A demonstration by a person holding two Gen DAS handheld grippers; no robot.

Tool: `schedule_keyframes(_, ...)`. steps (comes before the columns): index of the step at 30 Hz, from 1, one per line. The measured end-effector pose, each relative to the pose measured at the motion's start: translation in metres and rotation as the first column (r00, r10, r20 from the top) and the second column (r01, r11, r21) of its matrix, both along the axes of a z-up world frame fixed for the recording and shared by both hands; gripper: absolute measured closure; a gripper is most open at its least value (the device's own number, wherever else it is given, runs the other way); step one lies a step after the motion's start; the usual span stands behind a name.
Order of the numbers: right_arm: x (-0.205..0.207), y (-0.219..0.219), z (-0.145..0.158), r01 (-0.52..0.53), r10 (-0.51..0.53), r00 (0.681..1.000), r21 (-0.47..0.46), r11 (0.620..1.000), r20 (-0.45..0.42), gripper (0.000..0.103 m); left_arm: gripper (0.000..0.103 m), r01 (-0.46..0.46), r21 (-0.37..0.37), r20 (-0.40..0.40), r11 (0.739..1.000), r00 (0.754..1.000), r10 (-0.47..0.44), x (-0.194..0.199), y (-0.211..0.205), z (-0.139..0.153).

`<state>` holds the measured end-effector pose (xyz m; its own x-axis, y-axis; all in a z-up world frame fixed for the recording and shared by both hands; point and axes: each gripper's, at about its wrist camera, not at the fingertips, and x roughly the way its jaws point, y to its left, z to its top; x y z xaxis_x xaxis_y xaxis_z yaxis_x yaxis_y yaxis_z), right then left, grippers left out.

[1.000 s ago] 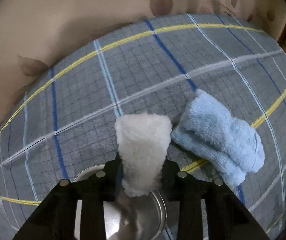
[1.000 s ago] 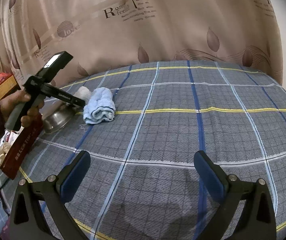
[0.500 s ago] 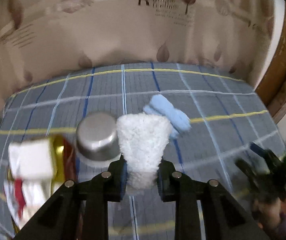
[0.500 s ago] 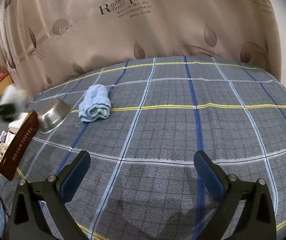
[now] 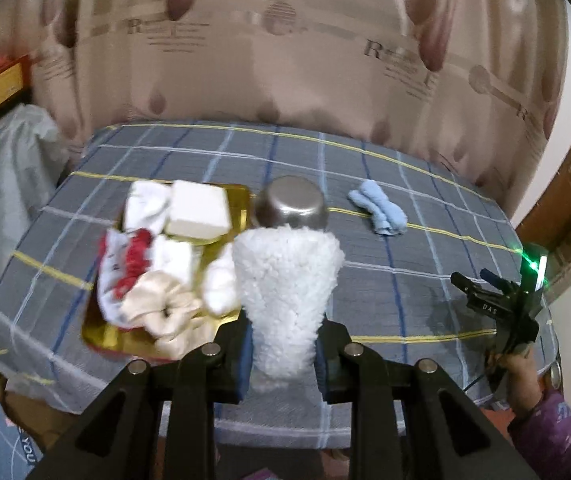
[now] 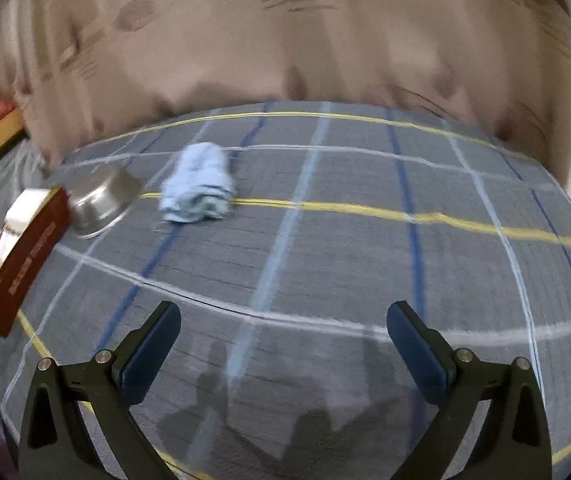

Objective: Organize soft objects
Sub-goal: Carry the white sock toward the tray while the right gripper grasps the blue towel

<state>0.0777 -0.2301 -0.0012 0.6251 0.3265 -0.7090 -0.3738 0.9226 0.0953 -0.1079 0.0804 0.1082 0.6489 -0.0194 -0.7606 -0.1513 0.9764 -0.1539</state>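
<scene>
Above the plaid bedspread (image 5: 385,248), a fluffy white cloth (image 5: 285,292) is being pinched tight by the left gripper (image 5: 283,354), right by the gold tray (image 5: 101,332). The right gripper (image 6: 283,334) is being held wide open, empty, well apart from the blue towel (image 6: 199,184).

box (image 5: 103,330) left | bowl (image 5: 291,208) middle | towel (image 5: 379,212) right

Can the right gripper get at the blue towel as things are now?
Probably yes. The right gripper is open and empty, and only bare bedspread lies between it and the blue towel. The bowl stands to the towel's side, not in the path.
</scene>
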Motion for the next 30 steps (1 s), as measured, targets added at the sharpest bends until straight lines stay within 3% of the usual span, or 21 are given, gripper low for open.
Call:
schedule_keyframes(4, 0.015, 0.032, 0.018, -0.081, 0.081, 0.997, 0.012, 0.997, 0.014, 0.001, 0.078, -0.034, -0.011, -0.012, 0.999, 0.999, 0.034, -0.016, 0.017, -0.004)
schedule_keyframes(7, 0.039, 0.059, 0.022, -0.116, 0.116, 0.993, -0.029, 0.993, -0.003, 0.001, 0.078, -0.056, -0.004, -0.013, 0.998, 0.998, 0.056, -0.022, 0.028, -0.006)
schedule_keyframes(13, 0.081, 0.099, 0.005, -0.139, 0.133, 0.987, -0.060, 0.989, -0.095, 0.001, 0.078, -0.105, -0.025, -0.015, 0.994, 0.994, 0.105, -0.026, 0.049, -0.012)
schedule_keyframes(25, 0.123, 0.127, -0.019, -0.126, 0.107, 0.981, -0.107, 0.986, -0.162, 0.001, 0.077, -0.179, -0.061, -0.039, 0.982, 0.984, 0.177, -0.025, 0.077, -0.030)
schedule_keyframes(27, 0.126, 0.128, -0.025, -0.134, 0.116, 0.976, -0.093, 0.987, -0.184, 0.006, 0.077, -0.184, -0.062, -0.043, 0.981, 0.983, 0.181, -0.025, 0.080, -0.032)
schedule_keyframes(29, 0.124, 0.133, -0.028, -0.143, 0.120, 0.977, -0.123, 0.982, -0.178, 0.035, 0.076, -0.190, -0.061, -0.042, 0.980, 0.981, 0.187, -0.026, 0.083, -0.034)
schedule_keyframes(30, 0.121, 0.135, -0.027, -0.150, 0.128, 0.979, -0.136, 0.979, -0.160, 0.040, 0.076, -0.192, -0.058, -0.040, 0.980, 0.981, 0.190, -0.026, 0.084, -0.034)
